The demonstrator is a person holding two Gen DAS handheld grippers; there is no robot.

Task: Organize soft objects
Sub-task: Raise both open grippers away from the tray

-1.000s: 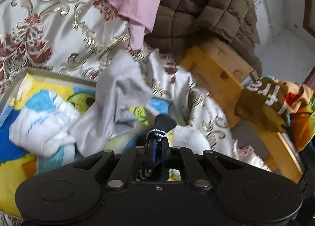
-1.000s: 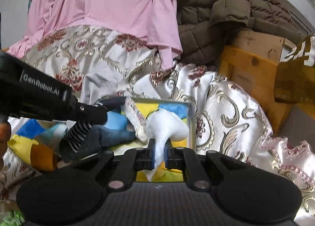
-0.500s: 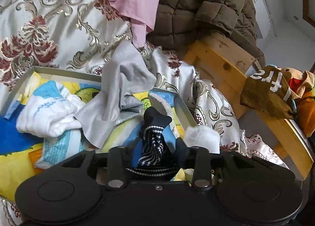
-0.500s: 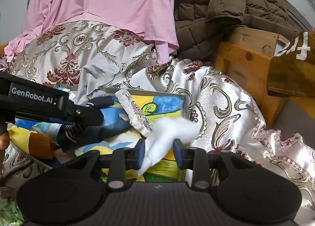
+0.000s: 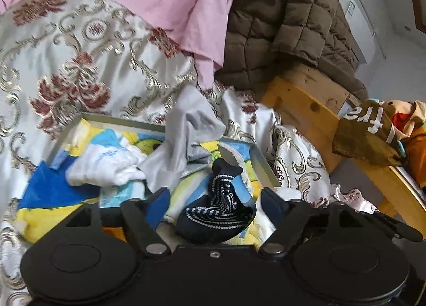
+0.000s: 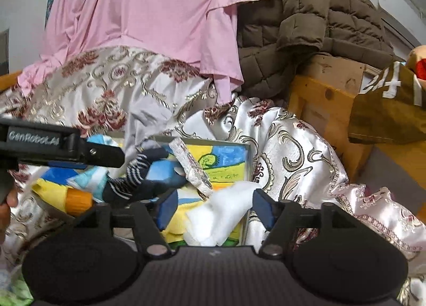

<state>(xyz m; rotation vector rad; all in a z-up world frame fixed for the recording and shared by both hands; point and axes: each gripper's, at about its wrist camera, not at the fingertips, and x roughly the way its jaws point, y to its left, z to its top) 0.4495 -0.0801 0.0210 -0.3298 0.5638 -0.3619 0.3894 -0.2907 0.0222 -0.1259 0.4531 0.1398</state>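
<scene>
A shallow grey-rimmed tray [image 5: 262, 164] with a bright cartoon lining lies on the patterned bedspread; it also shows in the right wrist view [image 6: 249, 162]. My left gripper [image 5: 215, 200] is open, and a dark navy sock with white dots [image 5: 217, 211] lies loose between its fingers in the tray. My right gripper [image 6: 214, 208] is open, and a white sock [image 6: 221, 215] lies between its fingers at the tray's near right corner. The navy sock [image 6: 138, 180] lies below the left gripper's finger [image 6: 87, 152]. A grey cloth [image 5: 183, 140] and a white bundle [image 5: 106, 167] sit in the tray.
A pink garment [image 6: 159, 18] and a brown quilted jacket [image 6: 306, 20] hang over the bed behind the tray. A wooden bed frame [image 5: 306, 108] stands at the right with a brown bag [image 5: 367, 132] on it. A silvery patterned sock [image 6: 191, 170] lies in the tray.
Both grippers opened and let go: the left released the navy dotted sock, the right released the white sock, and both socks now lie in the tray. Both grippers drew back a little.
</scene>
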